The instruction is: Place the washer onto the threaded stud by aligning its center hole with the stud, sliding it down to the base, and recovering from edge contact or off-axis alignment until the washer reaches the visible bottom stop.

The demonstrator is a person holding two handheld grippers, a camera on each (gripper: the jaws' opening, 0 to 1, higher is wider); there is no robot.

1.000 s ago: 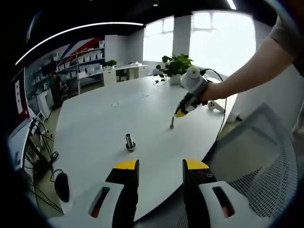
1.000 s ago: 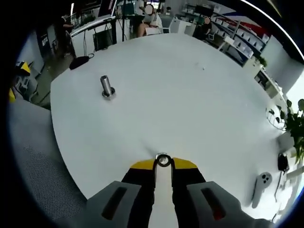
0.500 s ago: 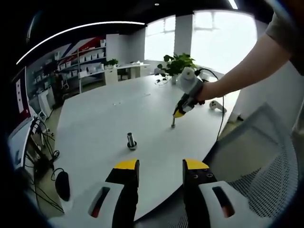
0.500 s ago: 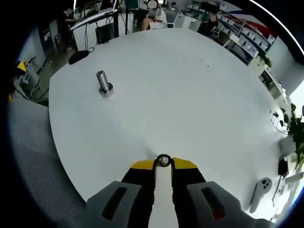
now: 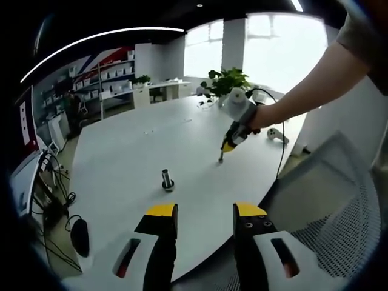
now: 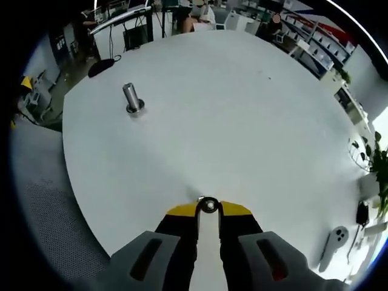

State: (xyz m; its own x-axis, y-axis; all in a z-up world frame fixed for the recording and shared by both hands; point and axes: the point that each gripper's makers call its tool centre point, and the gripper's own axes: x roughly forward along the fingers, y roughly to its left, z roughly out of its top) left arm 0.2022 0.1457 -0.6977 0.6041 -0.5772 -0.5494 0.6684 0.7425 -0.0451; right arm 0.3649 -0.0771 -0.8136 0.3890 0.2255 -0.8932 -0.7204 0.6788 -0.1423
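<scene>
Right tool (image 6: 208, 209) clamped on washer (image 6: 208, 205) – carry level toward stud (image 6: 131, 98), hole centred above tip; left tool (image 5: 205, 213) apart.

The right claw (image 6: 208, 209) pinches what looks like the washer (image 6: 208, 205), well apart from the stud (image 6: 131, 99).

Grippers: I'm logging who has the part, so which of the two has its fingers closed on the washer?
The right gripper: its fingers pinch the washer. The left gripper is open and empty.
</scene>
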